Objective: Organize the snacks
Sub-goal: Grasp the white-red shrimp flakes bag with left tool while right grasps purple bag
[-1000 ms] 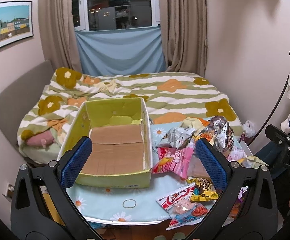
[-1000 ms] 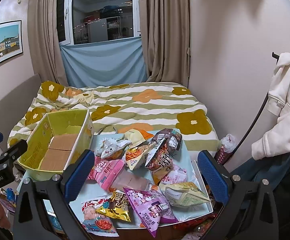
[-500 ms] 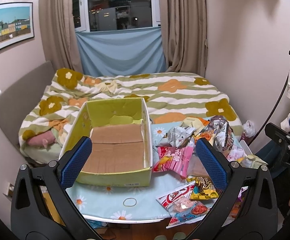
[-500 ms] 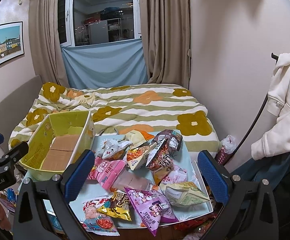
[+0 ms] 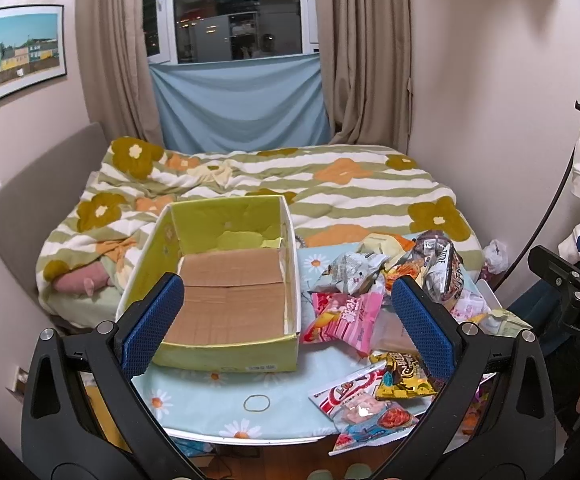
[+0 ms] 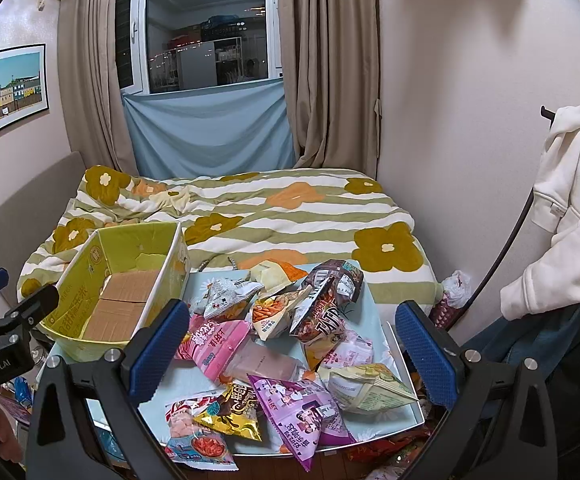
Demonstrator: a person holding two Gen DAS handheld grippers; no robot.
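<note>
Both grippers are drifting only slightly against a second ago: the yellow-green box (image 5: 226,292) is sitting a touch higher in the left view, and the snack pile (image 6: 290,336) is sliding a little lower in the right view. Nothing on the table (image 5: 206,400) is shifting.

The left gripper (image 5: 286,320) is hanging with its blue pads spread wide, holding nothing, framing the box's near wall. The right gripper (image 6: 294,352) is likewise gaping and empty, hovering over the packets beside the box. The box is showing only its bare cardboard floor, so the sorting is, by my judgement, yet to begin.

The packets are lying heaped and overlapping to the right of the box. Closing on one could drag or tip a neighbour, and the red-and-blue packet (image 6: 194,440) and purple packet (image 6: 302,412), farthest from the box, are overhanging the table edge and could slip off at a nudge. Crinkly, air-filled bags may also squirt out of a shallow pinch.

What is lying under the heap is hidden, the packets' print is too distorted to read surely, and more wrappers below the table are being cut off by the frame.
</note>
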